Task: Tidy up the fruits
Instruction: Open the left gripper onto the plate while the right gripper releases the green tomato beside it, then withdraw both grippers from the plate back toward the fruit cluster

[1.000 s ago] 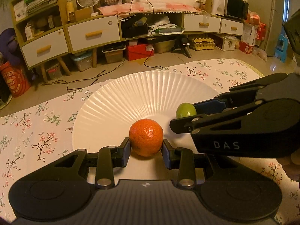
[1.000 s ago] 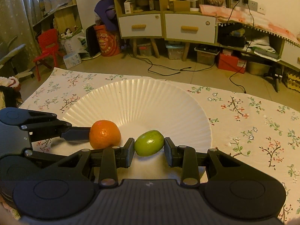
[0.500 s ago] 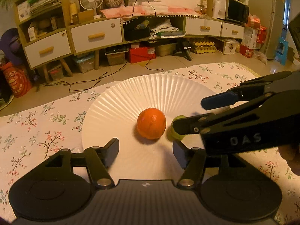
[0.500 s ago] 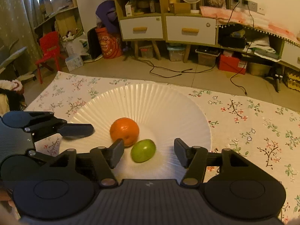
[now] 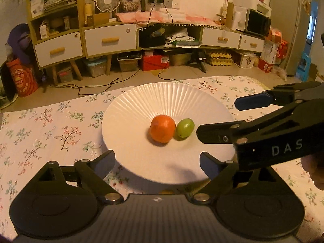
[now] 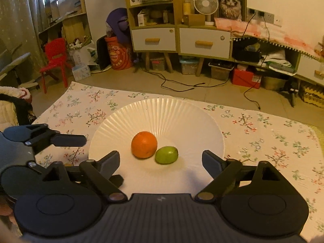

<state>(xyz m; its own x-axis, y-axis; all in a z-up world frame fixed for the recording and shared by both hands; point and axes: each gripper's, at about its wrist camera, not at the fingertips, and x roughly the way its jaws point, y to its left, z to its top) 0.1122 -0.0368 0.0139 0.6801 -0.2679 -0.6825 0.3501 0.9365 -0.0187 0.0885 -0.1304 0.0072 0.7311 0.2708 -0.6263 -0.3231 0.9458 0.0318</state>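
Observation:
An orange (image 5: 163, 128) and a small green fruit (image 5: 184, 127) lie touching each other in the middle of a white ribbed plate (image 5: 162, 93). My left gripper (image 5: 157, 158) hangs over the plate's near rim. Its jaws are opening wide and hold nothing, and the orange is well ahead of the tips. My right gripper (image 5: 218, 117) comes in from the right, its jaws also opening and holding nothing. In the right wrist view the orange (image 6: 144, 144) and the green fruit (image 6: 166, 155) rest on the plate (image 6: 162, 109) just ahead of the right gripper (image 6: 160, 157), untouched.
The plate sits on a table under a floral cloth (image 5: 50, 125), whose far edge drops to the floor. Beyond stand low cabinets with drawers (image 5: 110, 38), cables and boxes. A red chair (image 6: 54, 58) stands at the far left. A hand (image 5: 313, 166) grips the right tool.
Both grippers have gone from shut on their fruit to wide open, letting go of the orange and the green fruit. They drew back and up. The fruits now lie together on the plate.

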